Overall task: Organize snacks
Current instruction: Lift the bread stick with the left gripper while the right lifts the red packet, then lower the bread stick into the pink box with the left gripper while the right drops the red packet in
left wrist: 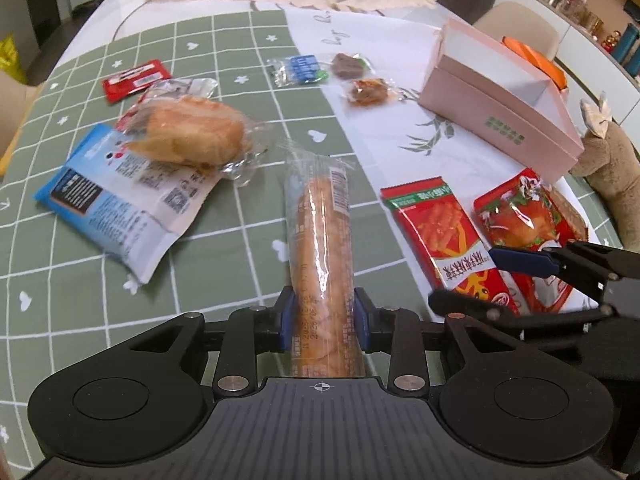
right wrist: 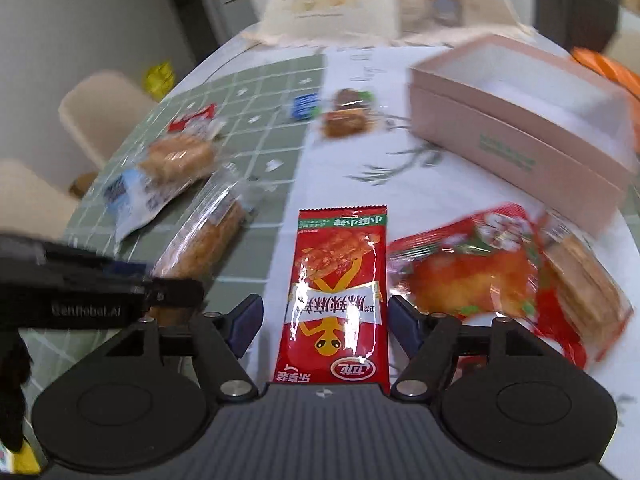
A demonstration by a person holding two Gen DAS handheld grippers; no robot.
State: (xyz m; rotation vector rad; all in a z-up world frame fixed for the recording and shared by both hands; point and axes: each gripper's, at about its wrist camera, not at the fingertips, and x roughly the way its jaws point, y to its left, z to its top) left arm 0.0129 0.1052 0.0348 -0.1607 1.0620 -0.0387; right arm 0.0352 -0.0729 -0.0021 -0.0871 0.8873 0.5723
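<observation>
Bread stick (left wrist: 322, 256) lengthwise between left gripper (left wrist: 323, 318) fingers, pointing away.

On the worktop (left wrist: 224, 264) I count nine wrapped snacks. Two are breads in clear wrap: one long bread stick (left wrist: 322, 256) and one round bun (left wrist: 192, 132). Three are red packets: one spicy strip packet (left wrist: 440, 232), one wider packet (left wrist: 524, 216), one small sachet (left wrist: 134, 79). One is a blue and white bag (left wrist: 116, 196). Three are small pieces: one blue (left wrist: 300, 69), two brown (left wrist: 350, 66) (left wrist: 366, 91). There is one pink box (left wrist: 500, 120) and one plush toy (left wrist: 612, 168).
</observation>
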